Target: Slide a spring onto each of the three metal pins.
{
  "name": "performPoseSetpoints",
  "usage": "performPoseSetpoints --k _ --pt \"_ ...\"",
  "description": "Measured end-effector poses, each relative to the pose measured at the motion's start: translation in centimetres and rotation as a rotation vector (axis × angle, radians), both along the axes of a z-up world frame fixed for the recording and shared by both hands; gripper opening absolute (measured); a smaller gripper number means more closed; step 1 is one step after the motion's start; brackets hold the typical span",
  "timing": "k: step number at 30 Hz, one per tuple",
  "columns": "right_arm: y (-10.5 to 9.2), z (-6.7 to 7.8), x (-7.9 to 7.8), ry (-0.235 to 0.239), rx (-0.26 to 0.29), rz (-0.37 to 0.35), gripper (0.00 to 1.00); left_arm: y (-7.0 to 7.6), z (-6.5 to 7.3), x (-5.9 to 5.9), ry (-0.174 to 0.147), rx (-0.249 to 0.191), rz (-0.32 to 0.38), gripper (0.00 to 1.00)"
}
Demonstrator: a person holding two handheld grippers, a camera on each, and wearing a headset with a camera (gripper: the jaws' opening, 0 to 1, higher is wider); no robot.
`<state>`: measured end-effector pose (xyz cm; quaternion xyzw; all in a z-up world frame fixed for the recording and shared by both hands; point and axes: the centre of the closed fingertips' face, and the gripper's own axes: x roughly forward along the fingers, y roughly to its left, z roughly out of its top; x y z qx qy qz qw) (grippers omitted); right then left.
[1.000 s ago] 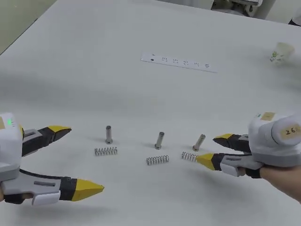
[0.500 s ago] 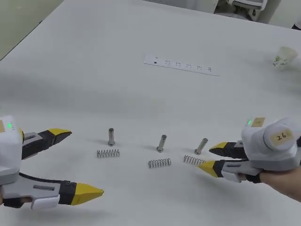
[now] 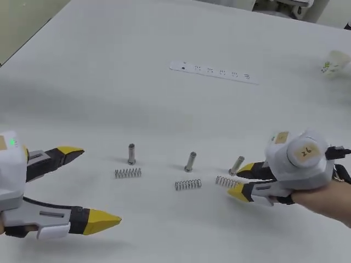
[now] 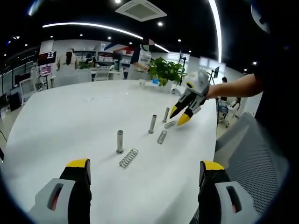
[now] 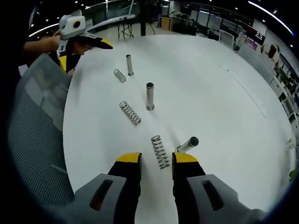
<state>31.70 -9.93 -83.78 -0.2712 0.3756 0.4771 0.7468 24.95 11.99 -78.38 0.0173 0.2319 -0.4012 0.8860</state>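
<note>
Right gripper [image 5: 157, 158], jaws narrowly parted, straddles the spring [image 5: 159, 150] directly ahead, ready to grasp; left gripper [image 4: 145, 164] hovers, jaws spread wide.

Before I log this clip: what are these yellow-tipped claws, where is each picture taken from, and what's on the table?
The claws are hand-held two-jaw grippers; a person holds one in each hand. One picture comes from a headset camera looking down; the round ones come from cameras riding on each gripper. On the table stand three metal pins, a spring lying beside each, with a power strip and paper cup beyond. The left gripper is wide open, empty. The right gripper, open, has its tips at the rightmost spring, not gripping it.
</note>
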Motion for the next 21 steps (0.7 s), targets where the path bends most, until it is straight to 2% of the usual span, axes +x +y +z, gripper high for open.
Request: performPoseSetpoints --k 5,11,15,21 --pt "0.1 -0.9 -0.1 0.015 -0.028 0.033 0.21 0.1 0.0 0.0 0.000 -0.003 0.004 0.94" --pt "-0.1 -1.6 0.1 0.031 -0.058 0.034 0.17 0.2 -0.2 -0.2 0.006 -0.002 0.006 0.94" --pt "-0.3 -1.9 0.0 0.046 -0.054 0.027 0.16 0.1 -0.2 -0.2 0.006 -0.003 0.003 0.94" --pt "-0.5 -2.0 0.0 0.038 -0.057 0.047 0.09 -0.2 0.0 -0.1 0.006 -0.002 -0.004 0.93"
